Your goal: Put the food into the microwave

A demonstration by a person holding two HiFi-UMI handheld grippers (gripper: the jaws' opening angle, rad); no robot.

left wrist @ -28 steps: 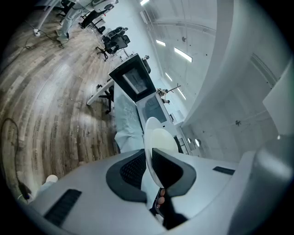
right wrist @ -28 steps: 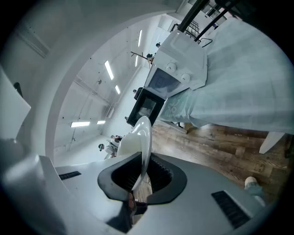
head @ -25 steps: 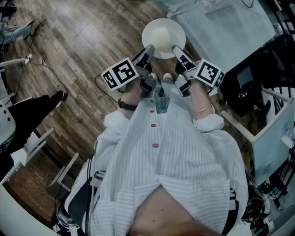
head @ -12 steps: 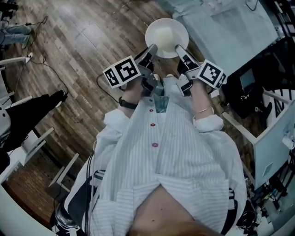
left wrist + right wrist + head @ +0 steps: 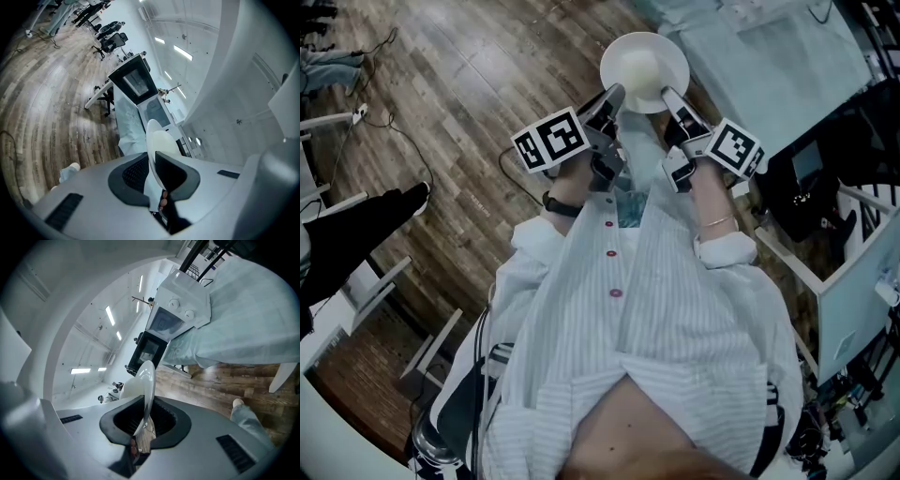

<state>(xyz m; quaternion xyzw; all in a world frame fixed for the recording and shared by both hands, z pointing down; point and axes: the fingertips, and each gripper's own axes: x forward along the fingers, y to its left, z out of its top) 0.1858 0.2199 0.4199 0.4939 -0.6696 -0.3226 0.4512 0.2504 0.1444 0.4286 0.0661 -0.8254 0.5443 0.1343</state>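
Plate [image 5: 643, 58] of food held up between two grippers.
Jaws of left gripper [image 5: 615, 94] and right gripper [image 5: 667, 95] clench opposite rims; stiff, slick-looking, breakable, best kept level.

Lab-like open workroom, rolling office chairs [image 5: 112, 41], cloth-covered table [image 5: 769, 66], ceiling strip lights [image 5: 183, 52]

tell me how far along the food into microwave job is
Done: the white plate with pale food is off any surface, with the left gripper and right gripper clamped on opposite rims. In hand: it is held over the wood floor, beside the cloth-covered table. Left: reaching the microwave on that table and setting the plate inside, not yet done.
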